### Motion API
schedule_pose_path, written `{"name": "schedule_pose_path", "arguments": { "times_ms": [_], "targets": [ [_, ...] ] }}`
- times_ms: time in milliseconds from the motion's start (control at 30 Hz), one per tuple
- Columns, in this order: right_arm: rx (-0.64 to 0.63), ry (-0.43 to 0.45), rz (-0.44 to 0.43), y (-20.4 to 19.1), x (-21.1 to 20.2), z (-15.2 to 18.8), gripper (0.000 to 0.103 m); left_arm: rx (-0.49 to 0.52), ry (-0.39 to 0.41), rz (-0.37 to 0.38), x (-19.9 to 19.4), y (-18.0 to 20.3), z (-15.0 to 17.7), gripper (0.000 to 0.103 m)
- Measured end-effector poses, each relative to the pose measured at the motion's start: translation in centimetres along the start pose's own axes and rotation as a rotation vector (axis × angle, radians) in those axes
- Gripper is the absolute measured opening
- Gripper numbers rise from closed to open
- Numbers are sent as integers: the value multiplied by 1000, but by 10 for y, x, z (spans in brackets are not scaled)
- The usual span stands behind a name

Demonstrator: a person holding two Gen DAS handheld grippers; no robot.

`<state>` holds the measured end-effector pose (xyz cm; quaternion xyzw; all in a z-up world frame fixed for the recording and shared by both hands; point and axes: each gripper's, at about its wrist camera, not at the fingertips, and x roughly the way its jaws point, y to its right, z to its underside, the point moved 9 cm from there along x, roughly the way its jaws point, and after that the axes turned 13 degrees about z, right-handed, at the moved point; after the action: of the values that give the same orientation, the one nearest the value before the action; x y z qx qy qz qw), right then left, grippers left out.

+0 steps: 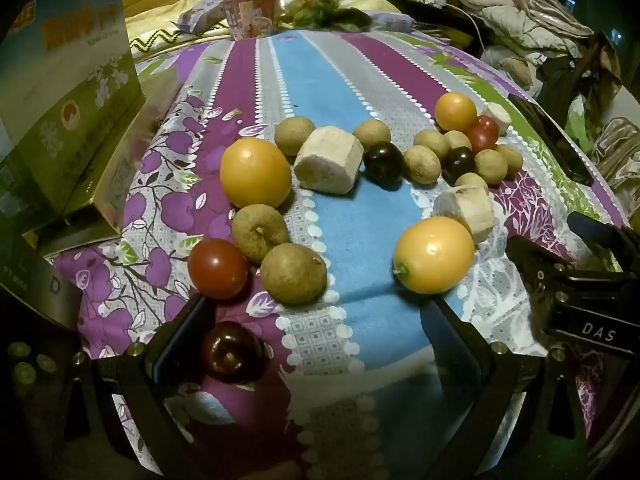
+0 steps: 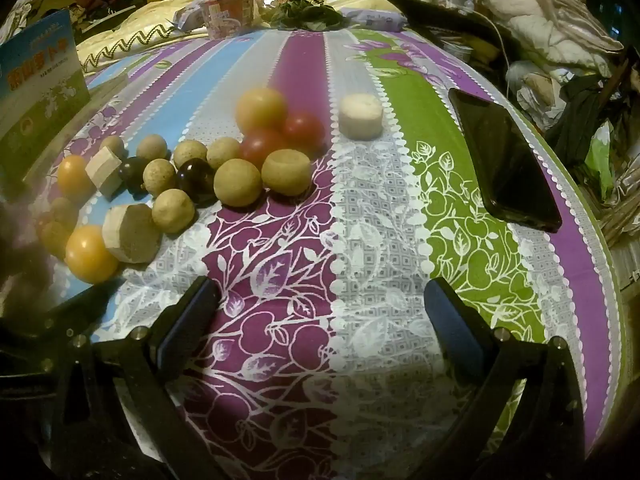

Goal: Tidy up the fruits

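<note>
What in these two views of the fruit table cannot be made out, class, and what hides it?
- Dark cherry, left wrist view: its left side sits behind the left gripper's finger.
- Fruits at the left edge, right wrist view: blurred, kind unclear.
- Box, left wrist view: cut off by the frame, print unreadable.
- Items on the bed, right wrist view: too small and dim to name.

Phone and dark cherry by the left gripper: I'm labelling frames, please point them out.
phone (image 2: 505,160), right wrist view, middle of its dark screen.
dark cherry (image 1: 231,353), left wrist view, centre of its glossy skin, beside the left finger.
</note>
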<state>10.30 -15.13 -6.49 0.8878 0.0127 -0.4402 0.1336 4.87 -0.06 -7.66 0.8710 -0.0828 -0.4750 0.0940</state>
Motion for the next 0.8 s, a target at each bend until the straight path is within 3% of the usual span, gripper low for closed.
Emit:
{"name": "schedule_pose_path", "arguments": {
  "times_ms": [800],
  "targets": [
    [1,1,-1,0,0,0,103,7,5,-8,0,0,-1,103]
  ]
}}
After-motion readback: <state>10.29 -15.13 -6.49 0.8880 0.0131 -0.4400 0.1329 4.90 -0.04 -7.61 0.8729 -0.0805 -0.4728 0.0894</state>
